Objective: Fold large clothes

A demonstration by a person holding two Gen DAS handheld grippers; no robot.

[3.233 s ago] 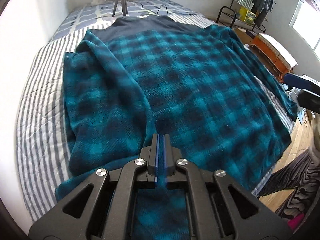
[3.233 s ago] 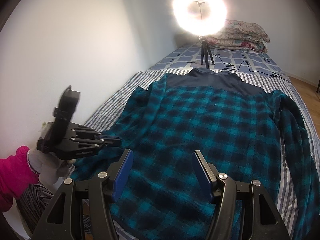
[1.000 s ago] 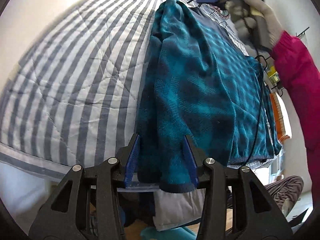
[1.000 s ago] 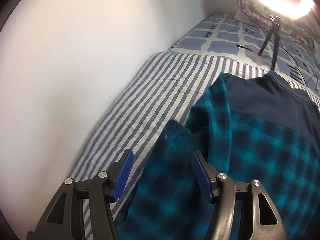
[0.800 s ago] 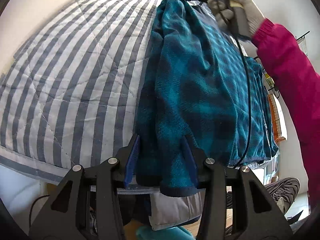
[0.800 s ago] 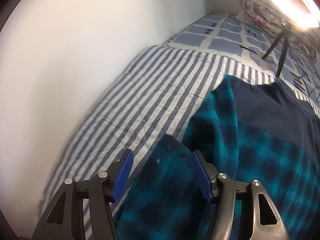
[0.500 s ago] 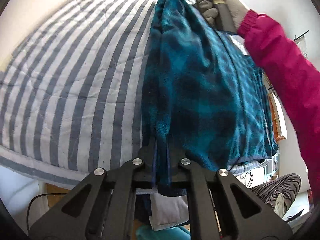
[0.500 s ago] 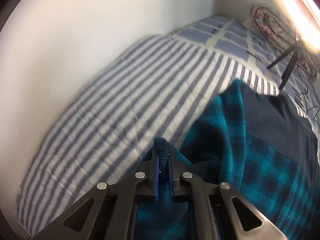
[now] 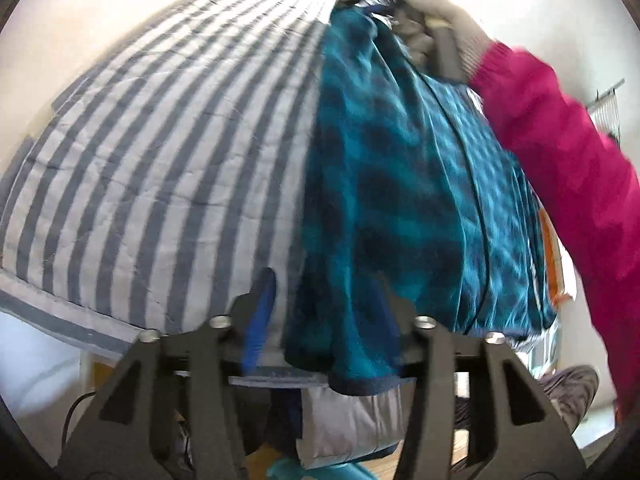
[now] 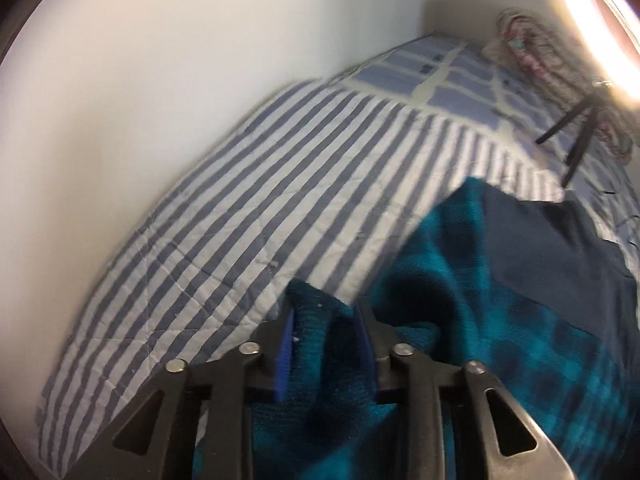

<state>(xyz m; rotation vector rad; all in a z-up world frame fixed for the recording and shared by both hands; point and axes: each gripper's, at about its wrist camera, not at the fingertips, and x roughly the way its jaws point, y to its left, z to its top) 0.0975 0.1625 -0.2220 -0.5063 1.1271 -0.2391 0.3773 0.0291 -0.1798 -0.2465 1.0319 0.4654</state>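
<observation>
A teal plaid fleece shirt [image 9: 400, 184] with a navy yoke [image 10: 540, 240] lies on the striped quilt [image 9: 180, 140], its left side folded over. My left gripper [image 9: 324, 280] is at the bed's near edge. Its jaws are opening, and the shirt's navy-trimmed hem corner [image 9: 352, 360] hangs between them, clear of the left pad. My right gripper [image 10: 325, 304] is near the shoulder, jaws also opening, with a bunched fold of sleeve [image 10: 320, 320] between the pads. A gloved hand [image 9: 440, 24] in a pink sleeve [image 9: 560, 140] holds that gripper at the shirt's far end.
A white wall [image 10: 160, 80] runs along the bed's left side. A tripod [image 10: 576, 132] with a bright ring light and a pile of folded bedding [image 10: 540, 40] stand at the head of the bed. Grey cloth [image 9: 348, 432] hangs below the near edge.
Both grippers stood open around the shirt's edge, then shut on it, and now their jaws are apart again. The right gripper came down toward the shoulder fold; the left hardly moved.
</observation>
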